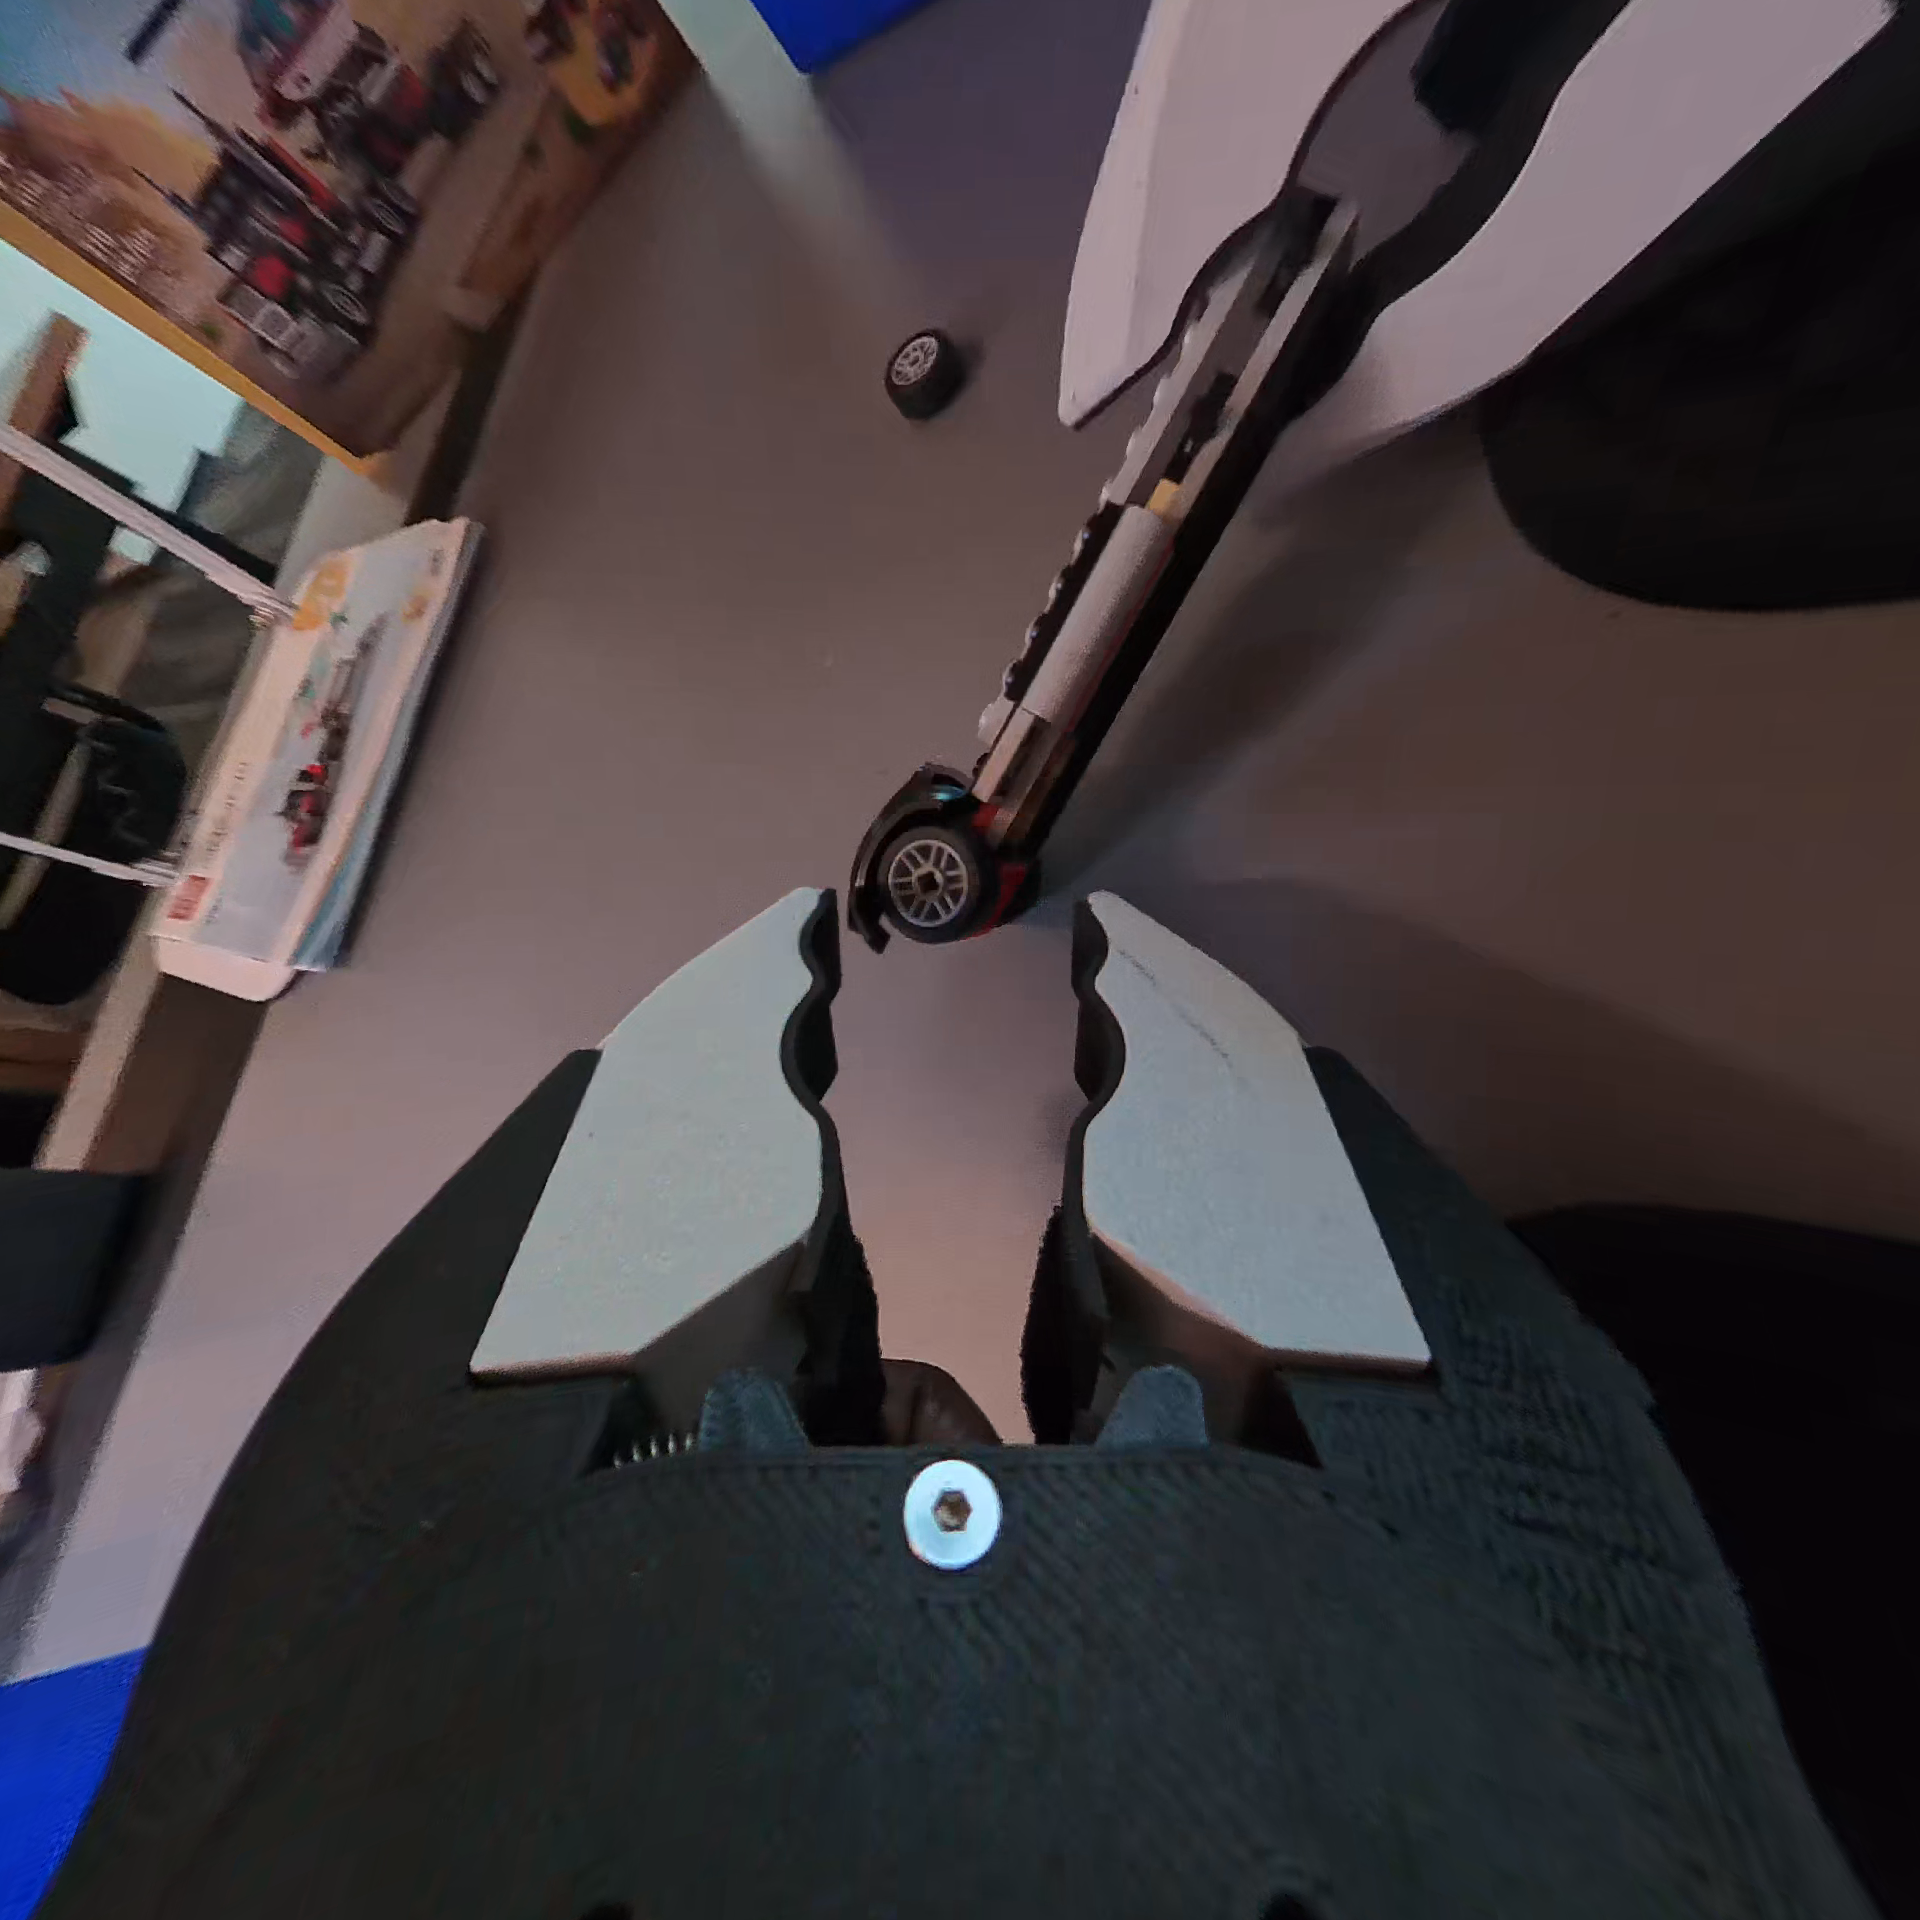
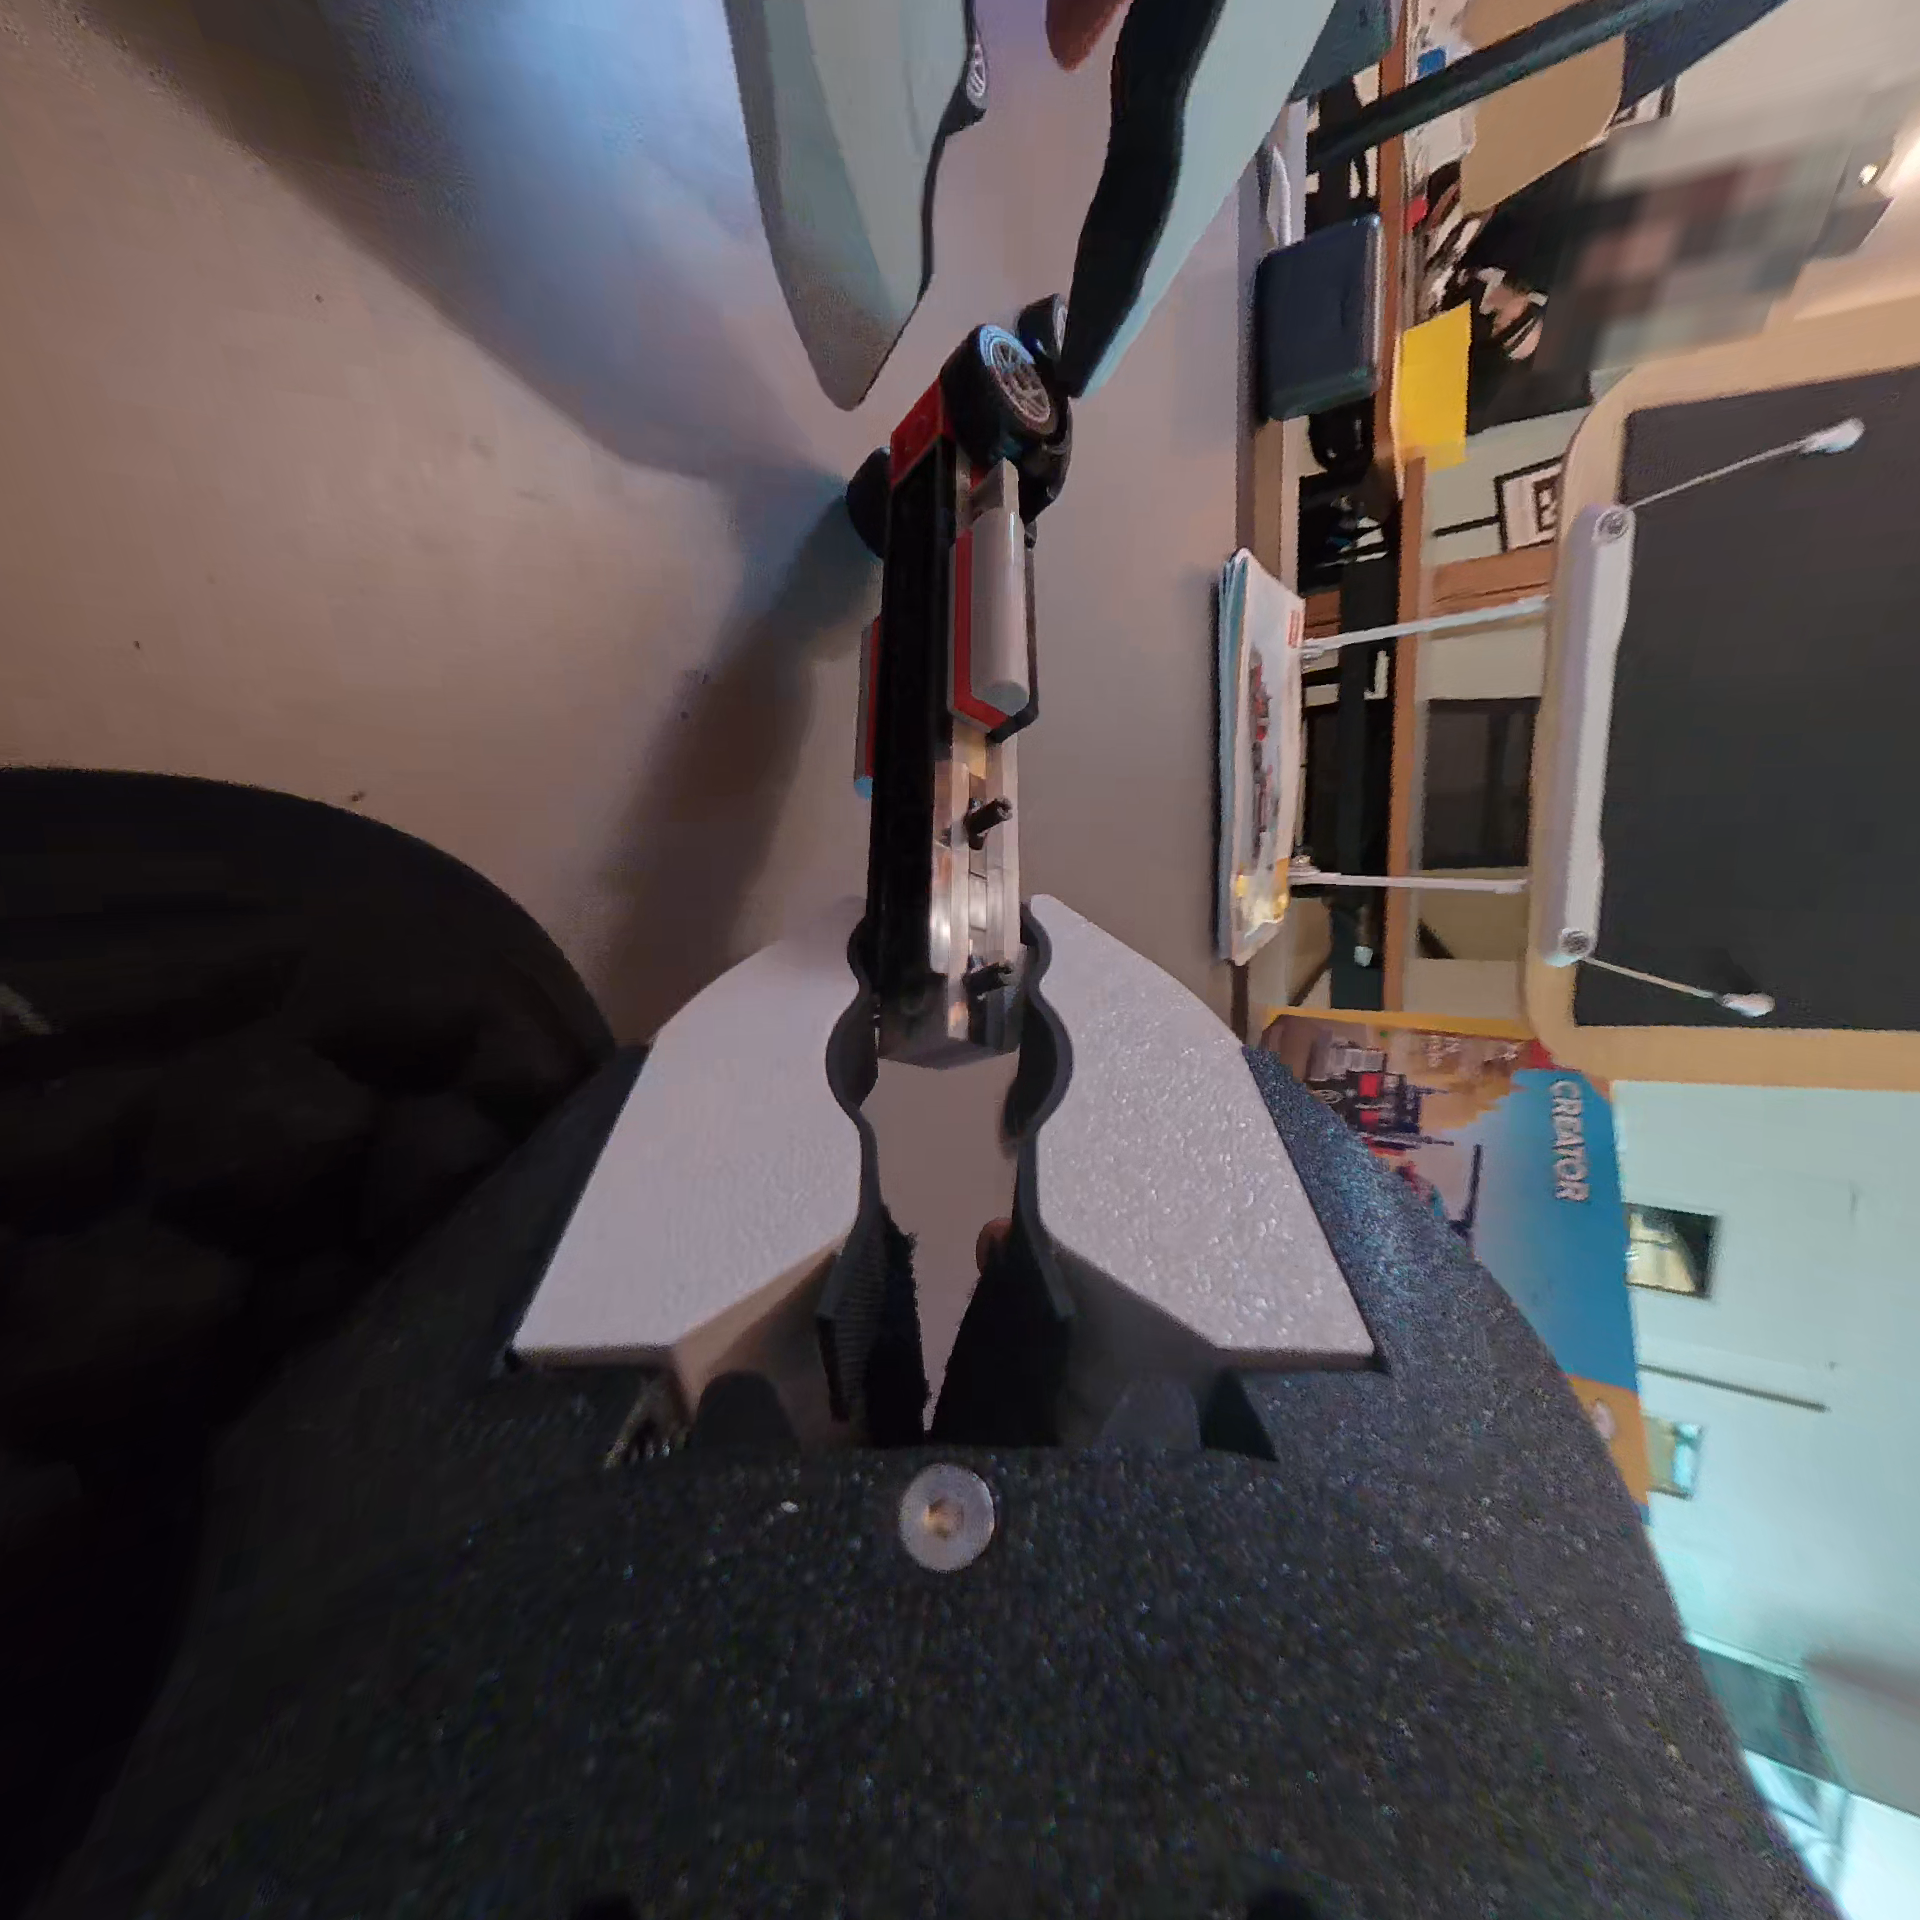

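The grey worktop (image 1: 644, 727) is carrying a loose black toy wheel (image 1: 923, 372) at eleven o'clock. The right tool (image 2: 940, 987) is clamping the rear of a long black, red and grey brick-built toy chassis (image 2: 940, 665). The left tool (image 1: 956, 925) is standing apart, the chassis's front wheel (image 1: 928, 881) at twelve o'clock just beyond its fingertips.

Grey tabletop (image 1: 644, 727), loose wheel (image 1: 923, 372), instruction booklet (image 1: 322, 758) (near edge), picture box (image 1: 260, 197).
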Demonstrator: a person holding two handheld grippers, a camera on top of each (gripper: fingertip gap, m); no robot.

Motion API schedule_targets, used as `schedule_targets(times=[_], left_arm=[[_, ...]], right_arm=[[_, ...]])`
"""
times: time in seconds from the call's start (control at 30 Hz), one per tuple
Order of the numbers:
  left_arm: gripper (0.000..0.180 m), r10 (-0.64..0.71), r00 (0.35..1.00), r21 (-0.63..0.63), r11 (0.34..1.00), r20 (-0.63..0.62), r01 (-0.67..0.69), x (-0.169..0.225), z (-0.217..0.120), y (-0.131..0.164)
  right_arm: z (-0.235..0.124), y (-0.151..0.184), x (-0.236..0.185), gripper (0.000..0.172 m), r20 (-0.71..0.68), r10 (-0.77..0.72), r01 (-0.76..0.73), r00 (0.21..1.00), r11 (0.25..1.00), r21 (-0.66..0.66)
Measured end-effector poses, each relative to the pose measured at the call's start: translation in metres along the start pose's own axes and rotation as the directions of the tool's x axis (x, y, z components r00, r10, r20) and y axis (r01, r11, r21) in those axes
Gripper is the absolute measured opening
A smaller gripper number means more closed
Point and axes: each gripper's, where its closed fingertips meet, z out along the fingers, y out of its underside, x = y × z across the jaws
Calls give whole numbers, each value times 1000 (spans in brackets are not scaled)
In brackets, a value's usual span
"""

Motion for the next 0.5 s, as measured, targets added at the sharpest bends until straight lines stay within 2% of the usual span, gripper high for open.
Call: schedule_targets(times=[0.07, 0.17, 0.37, 0.5], left_arm=[[41, -45, 998, 36, 998, -36, 46, 2, -1, -3], [39, -22, 999, 78, 997, -29, 25, 1, -5, -8], [39, 27, 998, 27, 999, -48, -26, 8, 0, -1], [29, 47, 999, 17, 999, -23, -46, 5, -1, 1]], right_arm=[[-1, -2, 0, 23, -14, -44, 44, 999, 999, 4], [-2, -6, 0, 23, -29, -89, 90, 996, 996, 25], [-3, -7, 4, 23, -86, -156, 157, 984, 987, 14], [-4, -7, 8, 24, -118, -148, 152, 982, 988, 27]])
